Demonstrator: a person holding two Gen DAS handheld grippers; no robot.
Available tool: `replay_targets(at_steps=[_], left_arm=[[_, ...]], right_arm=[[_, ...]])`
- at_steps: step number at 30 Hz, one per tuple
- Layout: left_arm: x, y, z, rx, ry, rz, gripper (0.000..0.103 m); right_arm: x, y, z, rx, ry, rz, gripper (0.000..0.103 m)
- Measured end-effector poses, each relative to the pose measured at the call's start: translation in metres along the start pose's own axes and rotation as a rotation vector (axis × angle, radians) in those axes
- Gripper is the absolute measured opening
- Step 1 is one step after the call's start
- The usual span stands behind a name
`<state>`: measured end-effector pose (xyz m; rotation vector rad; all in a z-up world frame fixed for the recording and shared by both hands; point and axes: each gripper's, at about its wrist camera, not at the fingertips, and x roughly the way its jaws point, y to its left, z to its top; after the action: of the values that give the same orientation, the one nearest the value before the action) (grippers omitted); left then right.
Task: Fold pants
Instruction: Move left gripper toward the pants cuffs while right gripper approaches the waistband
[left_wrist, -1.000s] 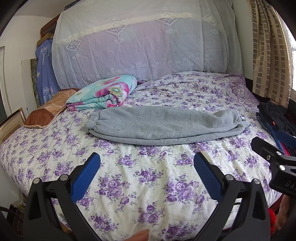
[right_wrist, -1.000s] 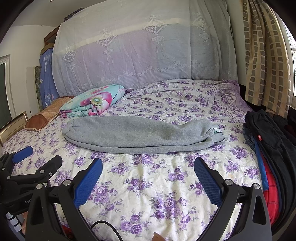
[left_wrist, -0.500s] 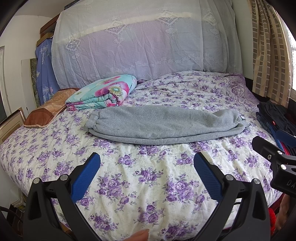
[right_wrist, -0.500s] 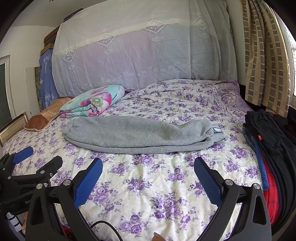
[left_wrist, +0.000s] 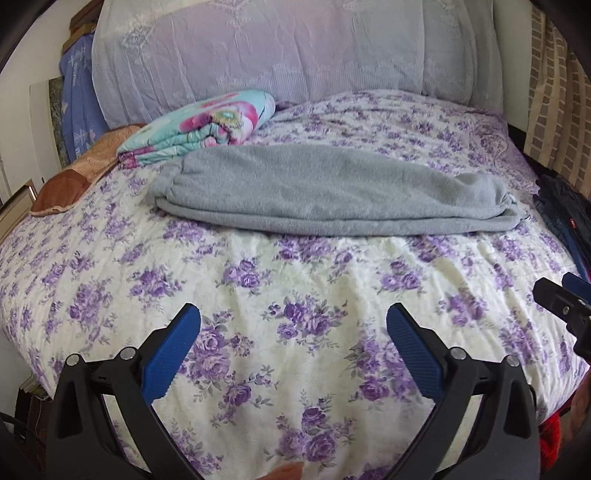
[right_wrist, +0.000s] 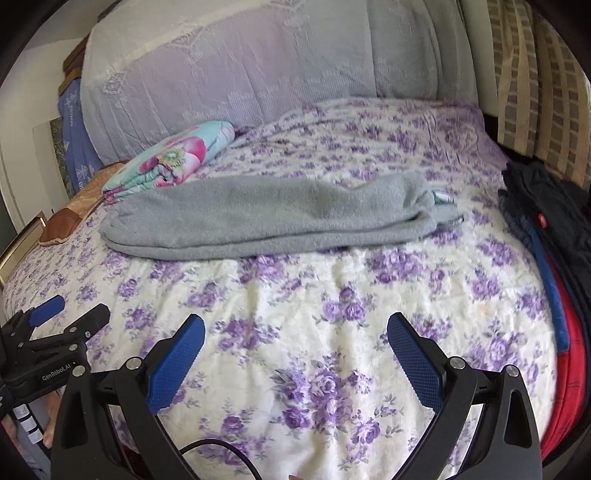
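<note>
Grey sweatpants (left_wrist: 332, 192) (right_wrist: 273, 218) lie folded lengthwise across the middle of the bed, cuffs to the left, waistband to the right. My left gripper (left_wrist: 293, 332) hovers open over the flowered bedspread, well short of the pants, with nothing between its blue pads. My right gripper (right_wrist: 295, 343) is likewise open and empty above the near part of the bed. Each gripper shows at the other view's edge: the right one (left_wrist: 565, 299) and the left one (right_wrist: 62, 317).
The bed (left_wrist: 295, 280) has a white spread with purple flowers. A folded floral blanket (left_wrist: 207, 125) and a brown pillow (left_wrist: 81, 173) lie at the back left. Dark, blue and red clothes (right_wrist: 550, 236) are stacked at the right edge. A curtain (right_wrist: 535, 81) hangs far right.
Both grippers have moved forward and tilted down toward the bed, so the pants look closer. The pants have not moved, and both grippers stay open.
</note>
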<state>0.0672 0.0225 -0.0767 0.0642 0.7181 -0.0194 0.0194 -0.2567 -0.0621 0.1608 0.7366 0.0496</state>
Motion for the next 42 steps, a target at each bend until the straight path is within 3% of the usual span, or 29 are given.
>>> replay_targets(at_steps=[4,9,16,20,28,32,37,40,42], left_arm=[[0.034,0.0,0.003,0.018,0.049,0.023,0.099],[0.069,0.006,0.014,0.007,0.104,0.032,0.099],[0.118,0.022,0.028,-0.031,0.192,0.05,0.099],[0.129,0.041,0.023,-0.112,0.225,-0.044,0.099],[0.124,0.051,0.022,-0.074,0.241,-0.169,0.099],[0.116,0.089,0.04,-0.196,0.175,-0.288,0.099],[0.1,0.16,0.088,-0.308,0.045,-0.18,0.099],[0.111,0.184,0.105,-0.363,0.079,-0.171,0.099],[0.123,0.194,0.108,-0.402,0.113,-0.209,0.093]], right_arm=[[0.031,-0.015,0.004,0.022,0.061,-0.029,0.099],[0.057,-0.014,0.024,-0.042,0.086,-0.088,0.099],[0.112,-0.014,0.041,-0.088,0.188,-0.159,0.099],[0.123,-0.023,0.035,-0.074,0.205,-0.107,0.1],[0.116,-0.031,0.029,-0.076,0.191,-0.019,0.1],[0.107,-0.045,0.03,-0.005,0.158,0.068,0.1],[0.105,-0.064,0.033,0.099,0.125,0.161,0.1],[0.106,-0.064,0.034,0.107,0.117,0.164,0.1],[0.105,-0.066,0.034,0.113,0.111,0.17,0.1]])
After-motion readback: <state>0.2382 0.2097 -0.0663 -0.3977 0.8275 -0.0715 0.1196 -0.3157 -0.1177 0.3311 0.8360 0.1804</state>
